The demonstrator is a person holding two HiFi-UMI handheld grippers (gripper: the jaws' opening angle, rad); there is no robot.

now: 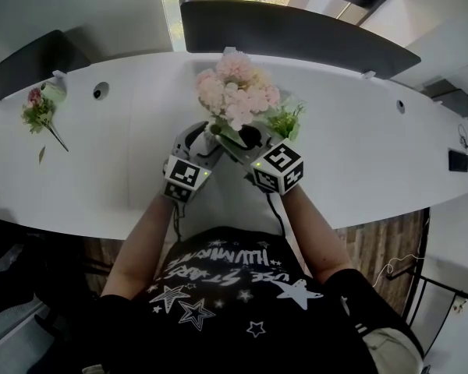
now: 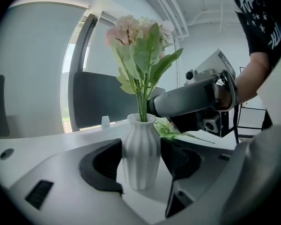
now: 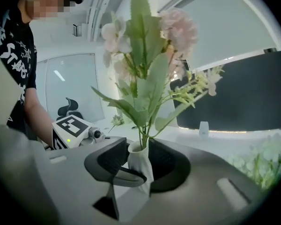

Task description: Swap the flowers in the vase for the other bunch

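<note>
A white ribbed vase (image 2: 140, 153) stands on the white table (image 1: 359, 154) and holds a bunch of pink flowers (image 1: 235, 92) with green leaves. My left gripper (image 2: 140, 165) is shut on the vase's belly, one dark pad on each side. My right gripper (image 3: 140, 161) reaches in from the right at the vase's mouth (image 3: 138, 149). The green stems (image 3: 143, 137) pass between its jaws, which stand apart from them. The other bunch (image 1: 39, 111), small and pinkish with a long stem, lies far left on the table. In the head view the flowers hide most of the vase.
A green sprig with pale blossoms (image 1: 285, 121) lies just right of the vase. Dark chair backs (image 1: 288, 33) line the table's far side. A round cable hole (image 1: 101, 91) is at the left and a black device (image 1: 458, 160) at the far right edge.
</note>
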